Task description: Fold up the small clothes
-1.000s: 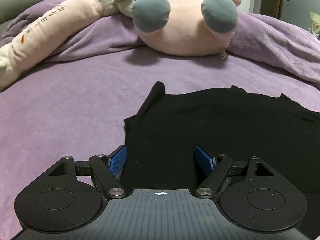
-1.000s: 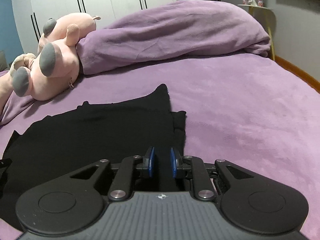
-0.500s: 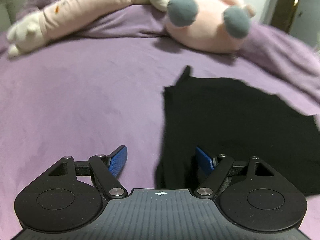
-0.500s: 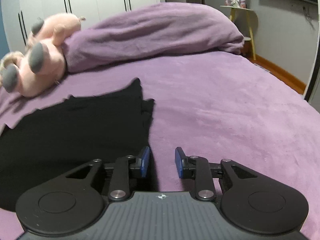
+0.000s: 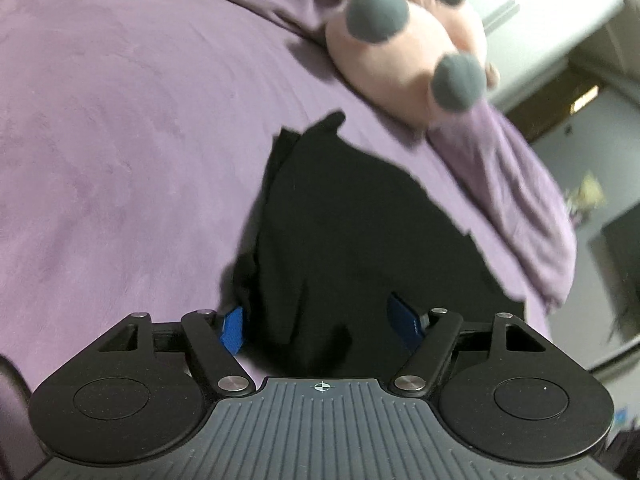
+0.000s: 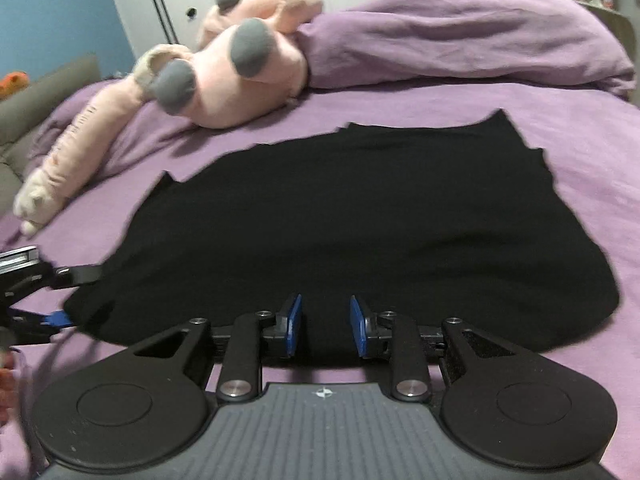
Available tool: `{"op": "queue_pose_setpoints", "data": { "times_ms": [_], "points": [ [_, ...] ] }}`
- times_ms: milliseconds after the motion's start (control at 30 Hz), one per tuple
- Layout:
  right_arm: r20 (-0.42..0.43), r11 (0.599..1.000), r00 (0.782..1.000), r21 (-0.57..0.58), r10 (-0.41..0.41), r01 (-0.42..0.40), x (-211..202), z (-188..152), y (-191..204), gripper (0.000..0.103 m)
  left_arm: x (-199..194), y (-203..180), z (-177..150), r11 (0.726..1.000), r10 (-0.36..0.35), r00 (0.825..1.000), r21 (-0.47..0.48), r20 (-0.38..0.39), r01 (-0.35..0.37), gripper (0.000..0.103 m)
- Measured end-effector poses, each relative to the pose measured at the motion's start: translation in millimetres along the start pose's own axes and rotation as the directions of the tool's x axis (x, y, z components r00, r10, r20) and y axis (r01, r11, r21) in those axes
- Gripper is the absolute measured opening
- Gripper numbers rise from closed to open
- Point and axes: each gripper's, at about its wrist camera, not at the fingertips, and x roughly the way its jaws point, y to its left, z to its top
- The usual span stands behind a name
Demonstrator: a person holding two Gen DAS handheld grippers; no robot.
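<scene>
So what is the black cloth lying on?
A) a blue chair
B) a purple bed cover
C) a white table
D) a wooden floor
B: the black cloth is spread flat on the purple bed cover, with purple showing all around its edges and the pink plush toy lying further back.

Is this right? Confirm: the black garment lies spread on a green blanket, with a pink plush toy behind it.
Not quite. The blanket under the black garment is purple, not green, as the right wrist view shows. The pink plush toy does lie behind it.
</scene>
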Motion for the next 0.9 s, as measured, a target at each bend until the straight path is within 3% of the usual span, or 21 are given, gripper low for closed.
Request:
{"op": "queue_pose_setpoints", "data": {
  "times_ms": [100, 167, 267, 467, 567, 633, 700, 800, 900],
  "points": [
    [-0.001, 0.997, 0.998, -0.025, 0.068, -0.068, 10.8, 8.9, 27.6, 0.026, 16.4, 12.5, 7.3, 0.992, -0.066, 0.998, -0.104, 0.012, 0.067, 0.057],
    [-0.005, 0.992, 0.995, -0.074, 0.101, -0.101, 22.2, 11.4, 52.2, 0.026, 27.0, 23.8, 11.1, 0.977, -0.081, 0.997, -0.194, 0.016, 0.083, 0.036],
    [-0.027, 0.989, 0.993, -0.091, 0.116, -0.118, 43.9, 10.3, 74.3, 0.026, 35.2, 30.9, 16.4, 0.966, -0.105, 0.994, -0.236, 0.011, 0.105, 0.018],
    [-0.024, 0.985, 0.998, -0.159, 0.057, -0.06, 65.1, 2.7, 92.4, 0.023, 23.6, 35.5, 17.7, 0.956, -0.18, 0.983, -0.226, 0.047, 0.186, 0.014],
    [0.031, 0.981, 0.994, -0.166, 0.107, -0.101, 56.9, 3.1, 97.0, 0.023, 23.4, 38.2, 17.9, 0.95, -0.189, 0.981, -0.243, 0.052, 0.196, 0.014],
    [-0.028, 0.977, 0.996, -0.192, 0.088, -0.092, 71.4, -3.3, 101.5, 0.024, 25.3, 39.7, 17.5, 0.946, -0.182, 0.982, -0.266, 0.042, 0.187, 0.014],
    [-0.027, 0.972, 0.995, -0.213, 0.097, -0.1, 77.1, -3.8, 101.8, 0.024, 27.9, 42.8, 17.2, 0.938, -0.164, 0.986, -0.303, 0.03, 0.166, 0.014],
    [-0.046, 0.978, 0.986, -0.121, 0.163, -0.167, 70.1, 9.2, 85.9, 0.022, 27.2, 44.0, 17.3, 0.935, -0.154, 0.988, -0.319, 0.025, 0.154, 0.014],
    [0.01, 0.984, 0.984, -0.042, 0.176, -0.175, 53.0, 13.0, 56.9, 0.022, 22.2, 35.3, 20.4, 0.949, -0.127, 0.992, -0.29, 0.021, 0.128, 0.014]
  ]
}}
